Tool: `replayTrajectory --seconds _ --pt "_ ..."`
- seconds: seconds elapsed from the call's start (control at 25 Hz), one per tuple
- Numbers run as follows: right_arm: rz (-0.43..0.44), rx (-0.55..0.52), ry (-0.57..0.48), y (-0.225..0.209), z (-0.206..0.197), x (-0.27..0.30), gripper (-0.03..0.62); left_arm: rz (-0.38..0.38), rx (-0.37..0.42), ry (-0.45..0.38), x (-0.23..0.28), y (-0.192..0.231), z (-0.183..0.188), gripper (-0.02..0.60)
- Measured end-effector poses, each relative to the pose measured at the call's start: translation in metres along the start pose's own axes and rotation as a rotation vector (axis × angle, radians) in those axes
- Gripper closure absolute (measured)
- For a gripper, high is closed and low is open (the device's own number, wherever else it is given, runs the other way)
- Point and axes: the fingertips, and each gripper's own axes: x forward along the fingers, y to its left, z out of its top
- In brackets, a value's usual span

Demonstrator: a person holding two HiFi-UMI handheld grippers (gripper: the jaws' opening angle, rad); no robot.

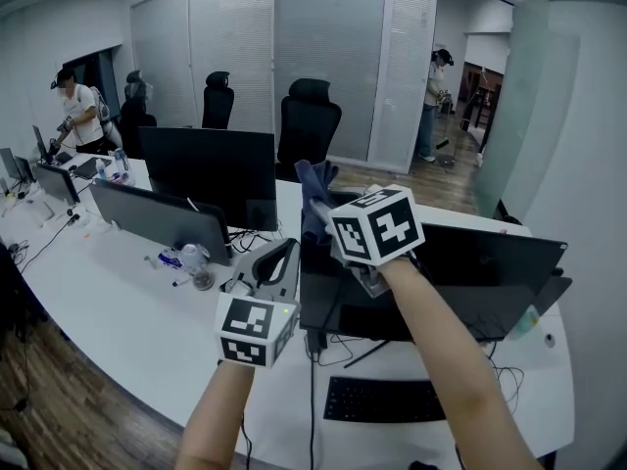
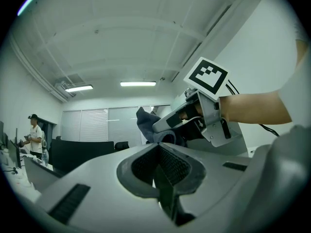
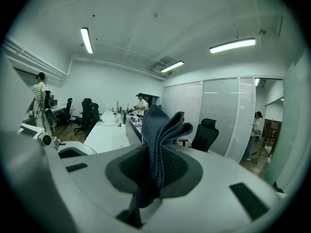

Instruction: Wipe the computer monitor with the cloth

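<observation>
The right gripper [image 3: 154, 155] is pinching a dark blue-grey folded cloth [image 3: 163, 130] between its jaws. The jaws are closing on the lower part of the fabric, and the loose folds are standing up beyond the tips in a soft fan. In the head view the right gripper [image 1: 321, 211] is reaching forward with its marker cube uppermost. It is holding the cloth [image 1: 312, 179] up by the upper left corner of the wide black computer monitor [image 1: 470, 262] straight ahead. No view is showing whether the fabric is touching the monitor.

The left gripper [image 2: 159, 152] is keeping its jaws pressed together, the ribbed dark pads meeting along one line with nothing between them. Its own view is looking up at the right gripper [image 2: 163, 130] and the cloth [image 2: 145, 124] above it, well clear of both. In the head view the left gripper [image 1: 279, 255] is hovering lower, just beside the monitor's left edge – apart from the cloth.

The monitor is standing on a long white desk [image 1: 127, 311], with a black keyboard [image 1: 387, 399] lying in front of it. Cables are trailing round its stand
</observation>
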Motion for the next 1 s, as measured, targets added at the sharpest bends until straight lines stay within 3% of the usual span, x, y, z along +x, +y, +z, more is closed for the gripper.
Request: replayTrajectory --seconds 1.0 --pt "-0.034 0.056 -0.009 -0.027 -0.013 -0.030 0.528 -0.005 -0.011 0.042 0.009 -0.036 -0.010 0.574"
